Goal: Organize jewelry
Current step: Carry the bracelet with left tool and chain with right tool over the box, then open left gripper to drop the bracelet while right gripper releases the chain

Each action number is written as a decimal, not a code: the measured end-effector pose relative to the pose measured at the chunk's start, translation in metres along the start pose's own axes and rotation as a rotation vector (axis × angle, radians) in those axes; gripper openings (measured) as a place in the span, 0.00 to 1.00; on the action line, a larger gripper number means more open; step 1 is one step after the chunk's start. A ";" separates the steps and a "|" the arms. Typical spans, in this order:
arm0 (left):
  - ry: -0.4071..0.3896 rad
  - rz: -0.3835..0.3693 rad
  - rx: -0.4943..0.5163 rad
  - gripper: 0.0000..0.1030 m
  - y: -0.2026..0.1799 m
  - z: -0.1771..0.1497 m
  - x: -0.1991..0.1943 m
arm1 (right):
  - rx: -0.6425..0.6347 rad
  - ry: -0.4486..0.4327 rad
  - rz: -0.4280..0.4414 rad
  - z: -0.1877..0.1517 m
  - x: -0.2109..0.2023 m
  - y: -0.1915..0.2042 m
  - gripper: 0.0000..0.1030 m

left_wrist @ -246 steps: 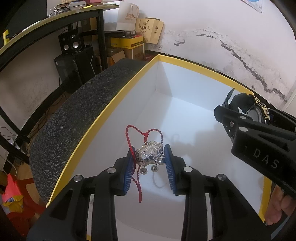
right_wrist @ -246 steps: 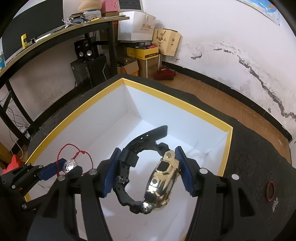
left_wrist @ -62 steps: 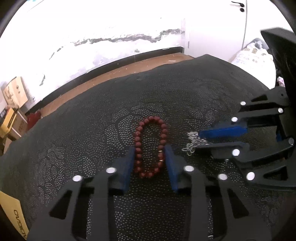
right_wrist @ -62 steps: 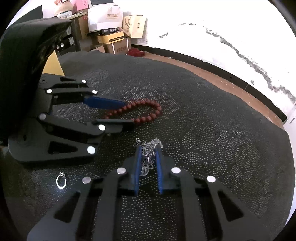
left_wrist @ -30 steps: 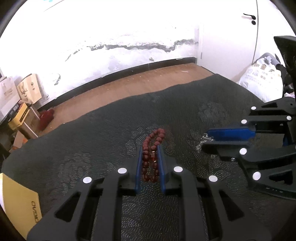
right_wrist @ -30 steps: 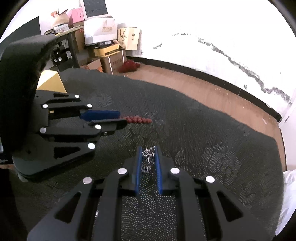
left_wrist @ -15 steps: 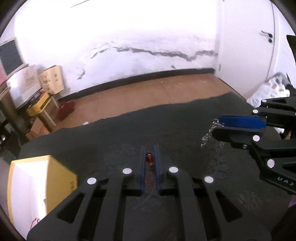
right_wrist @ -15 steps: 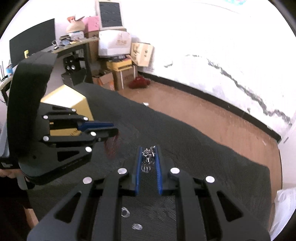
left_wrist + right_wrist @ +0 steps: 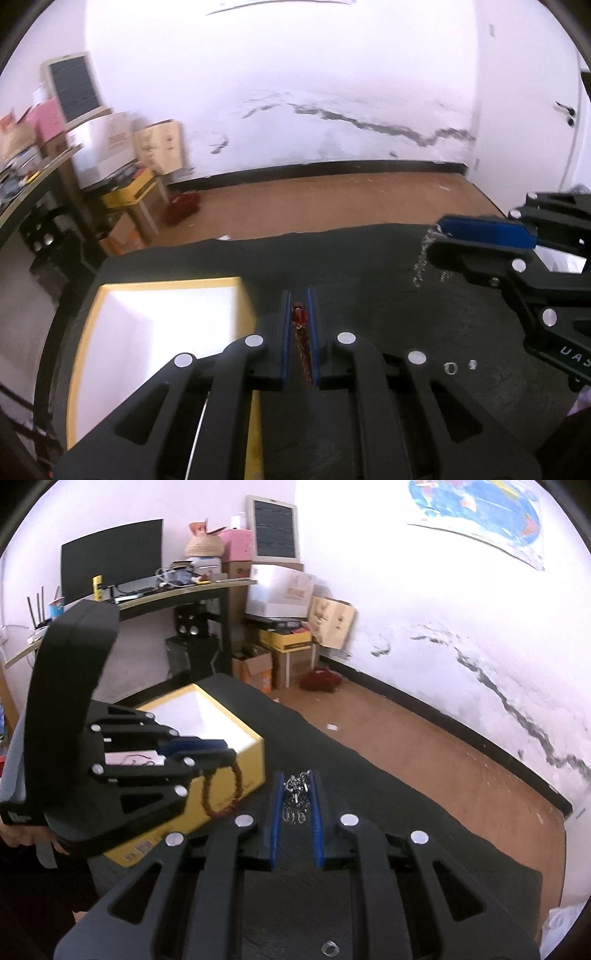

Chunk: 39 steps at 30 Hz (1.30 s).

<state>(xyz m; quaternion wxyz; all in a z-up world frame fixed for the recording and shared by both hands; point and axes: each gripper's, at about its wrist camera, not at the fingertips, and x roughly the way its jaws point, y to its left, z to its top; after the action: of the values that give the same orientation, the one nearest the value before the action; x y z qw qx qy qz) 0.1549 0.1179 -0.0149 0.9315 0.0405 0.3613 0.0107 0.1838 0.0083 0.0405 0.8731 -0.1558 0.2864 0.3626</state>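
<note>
Both of my grippers have lifted off the black patterned mat [image 9: 388, 266] since a second ago. My left gripper [image 9: 298, 325] is clamped on the red bead bracelet [image 9: 221, 794], which hangs in a loop just beside the near yellow wall of the open box [image 9: 236, 753]. My right gripper [image 9: 295, 805] is clamped on the silver chain [image 9: 295, 794], above open mat. Two small rings [image 9: 451, 367] lie on the mat. Beyond the mat's far edge is bare wooden floor [image 9: 332, 199].
</note>
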 end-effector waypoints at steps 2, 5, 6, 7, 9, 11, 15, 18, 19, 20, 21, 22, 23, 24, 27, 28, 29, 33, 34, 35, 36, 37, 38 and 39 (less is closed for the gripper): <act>-0.006 0.022 -0.017 0.08 0.018 -0.001 -0.008 | -0.020 -0.003 0.024 0.010 0.005 0.017 0.14; -0.013 0.054 -0.041 0.08 0.049 -0.009 -0.022 | -0.047 0.000 0.054 0.022 0.014 0.042 0.14; -0.012 0.059 -0.045 0.08 0.054 -0.010 -0.024 | -0.055 0.002 0.064 0.025 0.017 0.050 0.14; -0.009 0.067 -0.054 0.08 0.064 -0.014 -0.027 | -0.069 0.006 0.074 0.029 0.022 0.061 0.14; -0.005 0.079 -0.071 0.08 0.079 -0.020 -0.031 | -0.082 0.008 0.091 0.035 0.029 0.075 0.14; 0.002 0.091 -0.089 0.08 0.096 -0.027 -0.034 | -0.098 0.011 0.114 0.042 0.038 0.095 0.14; 0.015 0.135 -0.131 0.08 0.131 -0.045 -0.039 | -0.125 0.025 0.155 0.055 0.059 0.131 0.14; 0.020 0.159 -0.167 0.08 0.151 -0.056 -0.042 | -0.146 0.042 0.174 0.061 0.073 0.157 0.14; 0.023 0.167 -0.185 0.08 0.159 -0.060 -0.043 | -0.154 0.050 0.180 0.064 0.079 0.165 0.14; 0.024 0.166 -0.197 0.08 0.167 -0.063 -0.044 | -0.159 0.055 0.182 0.067 0.084 0.171 0.14; 0.026 0.166 -0.208 0.08 0.173 -0.066 -0.044 | -0.163 0.061 0.185 0.070 0.090 0.178 0.14; 0.029 0.177 -0.216 0.08 0.181 -0.068 -0.045 | -0.166 0.066 0.187 0.072 0.094 0.183 0.14; 0.031 0.188 -0.221 0.08 0.187 -0.071 -0.045 | -0.169 0.070 0.188 0.074 0.098 0.187 0.14; 0.034 0.197 -0.233 0.08 0.194 -0.074 -0.044 | -0.173 0.075 0.187 0.077 0.104 0.194 0.14; 0.042 0.197 -0.252 0.08 0.207 -0.080 -0.040 | -0.179 0.091 0.188 0.077 0.111 0.202 0.14; 0.049 0.196 -0.256 0.08 0.212 -0.083 -0.036 | -0.183 0.099 0.184 0.079 0.117 0.206 0.14; 0.054 0.197 -0.257 0.08 0.214 -0.085 -0.034 | -0.186 0.104 0.179 0.080 0.120 0.209 0.14; 0.071 0.209 -0.272 0.08 0.229 -0.091 -0.024 | -0.175 0.126 0.162 0.081 0.133 0.217 0.14; 0.075 0.217 -0.264 0.08 0.229 -0.093 -0.021 | -0.169 0.132 0.158 0.081 0.138 0.216 0.14; 0.080 0.210 -0.263 0.08 0.230 -0.094 -0.018 | -0.164 0.138 0.153 0.080 0.140 0.216 0.14; 0.083 0.207 -0.264 0.08 0.231 -0.095 -0.016 | -0.158 0.147 0.146 0.079 0.143 0.216 0.14; 0.088 0.205 -0.264 0.08 0.232 -0.097 -0.013 | -0.156 0.153 0.140 0.077 0.146 0.216 0.14; 0.093 0.204 -0.264 0.08 0.233 -0.097 -0.011 | -0.153 0.157 0.135 0.077 0.148 0.216 0.14; 0.098 0.202 -0.263 0.08 0.234 -0.099 -0.008 | -0.148 0.163 0.132 0.076 0.150 0.215 0.14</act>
<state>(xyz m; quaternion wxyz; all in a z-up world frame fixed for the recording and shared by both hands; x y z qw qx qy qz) 0.0844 0.3570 -0.0627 0.9042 -0.0460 0.3959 0.1533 0.1442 0.2739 -0.0058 0.8072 -0.2294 0.3386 0.4256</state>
